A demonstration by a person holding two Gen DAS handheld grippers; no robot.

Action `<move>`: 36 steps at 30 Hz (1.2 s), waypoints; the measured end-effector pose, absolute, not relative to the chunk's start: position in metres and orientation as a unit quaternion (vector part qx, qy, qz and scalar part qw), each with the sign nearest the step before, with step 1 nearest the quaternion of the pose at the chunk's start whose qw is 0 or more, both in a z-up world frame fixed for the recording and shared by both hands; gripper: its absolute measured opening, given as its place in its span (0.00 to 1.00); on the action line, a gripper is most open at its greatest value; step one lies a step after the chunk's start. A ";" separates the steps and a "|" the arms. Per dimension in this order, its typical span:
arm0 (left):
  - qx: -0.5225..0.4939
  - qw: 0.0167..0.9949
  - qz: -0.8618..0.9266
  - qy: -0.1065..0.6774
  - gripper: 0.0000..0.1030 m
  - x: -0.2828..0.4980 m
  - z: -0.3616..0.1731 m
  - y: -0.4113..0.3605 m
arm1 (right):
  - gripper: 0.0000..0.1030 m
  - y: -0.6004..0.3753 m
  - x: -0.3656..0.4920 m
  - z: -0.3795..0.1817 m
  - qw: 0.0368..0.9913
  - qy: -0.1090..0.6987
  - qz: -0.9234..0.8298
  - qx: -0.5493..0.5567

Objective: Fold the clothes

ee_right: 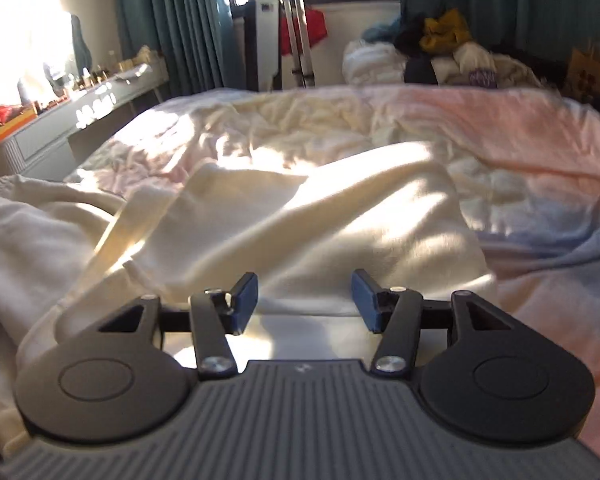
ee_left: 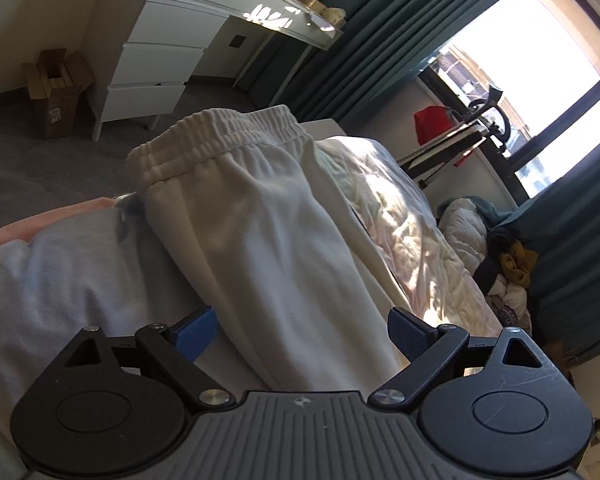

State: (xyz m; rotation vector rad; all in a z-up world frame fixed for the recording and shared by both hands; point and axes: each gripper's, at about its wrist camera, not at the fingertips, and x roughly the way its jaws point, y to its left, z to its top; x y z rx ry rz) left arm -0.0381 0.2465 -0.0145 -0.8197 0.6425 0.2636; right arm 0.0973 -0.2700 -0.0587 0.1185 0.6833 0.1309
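On the bed (ee_right: 500, 128), near edge: cream trousers (ee_left: 268, 240) lie spread over the rumpled pastel cover.

Left gripper (ee_left: 302, 334): fingers wide apart, blue pads (ee_left: 196, 334) on either side of the trouser cloth. Cloth runs between the pads; contact with the pads cannot be told. Nothing clamped.

Right gripper (ee_right: 304, 300): fingers open at a moderate gap, narrower than the left. Pads (ee_right: 246, 296) hover just over cream cloth; nothing between them is pinched. View is slightly blurred.

Trousers, left view: elastic waistband (ee_left: 220, 136) at the far end, gathered and ribbed, raised a little over the bed's edge. Long axis runs from the waistband back toward the gripper, slanting near-right. Body of the garment is folded lengthwise, one fold edge along its right side.

Trousers (ee_right: 300, 216), right view: cloth lies in broad sunlit folds, one panel reaching far-right, a narrow strip crossing at left. More cream cloth bunches at the near left.

Surroundings: white desk (ee_left: 204, 40) far left with drawers, cardboard box (ee_left: 56, 92) on the floor beside it, teal curtains (ee_left: 360, 32), window (ee_left: 520, 40) far right. Clothes pile (ee_right: 440, 52) beyond the far side of the bed.
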 end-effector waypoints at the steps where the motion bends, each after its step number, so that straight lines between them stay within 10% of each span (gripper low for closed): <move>1: -0.405 0.852 0.130 0.307 0.91 -0.038 -0.020 0.251 | 0.52 -0.269 0.099 -0.065 0.937 0.341 0.063 0.055; 19: -0.503 0.811 0.163 0.250 0.75 0.022 -0.065 0.333 | 0.53 -0.258 0.102 -0.070 0.954 0.286 0.059 0.069; 29: -0.434 0.860 0.153 0.219 0.22 0.019 -0.040 0.317 | 0.55 -0.257 0.113 -0.079 0.949 0.303 0.070 0.053; 36: -0.321 0.928 0.122 0.144 0.15 0.015 0.050 0.228 | 0.54 -0.282 0.107 -0.062 0.945 0.300 0.039 0.123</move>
